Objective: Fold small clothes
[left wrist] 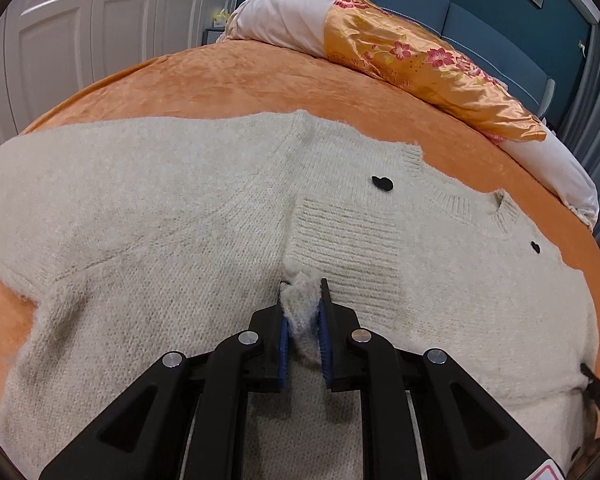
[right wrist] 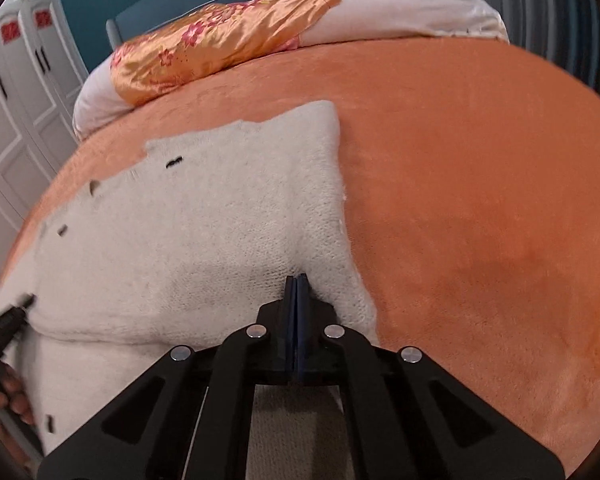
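Observation:
A cream knitted cardigan (left wrist: 160, 208) with black buttons (left wrist: 382, 183) lies spread on the orange bed cover (left wrist: 240, 80). One sleeve is folded across its front, ribbed cuff (left wrist: 348, 240) up. My left gripper (left wrist: 303, 286) is shut on a fluffy pinch of the knit just below that cuff. In the right wrist view the cardigan (right wrist: 220, 220) fills the left half. There my right gripper (right wrist: 297, 278) is shut, pads flush together. Its tips press into the knit near the garment's right edge, and no fabric shows between the pads.
An orange floral satin quilt (left wrist: 420, 60) over a white pillow lies along the far edge by the blue headboard (left wrist: 460, 12). White wardrobe doors (left wrist: 80, 20) stand at the left. Bare orange cover (right wrist: 480, 200) stretches right of the cardigan. A hand (right wrist: 4, 392) holds the left gripper.

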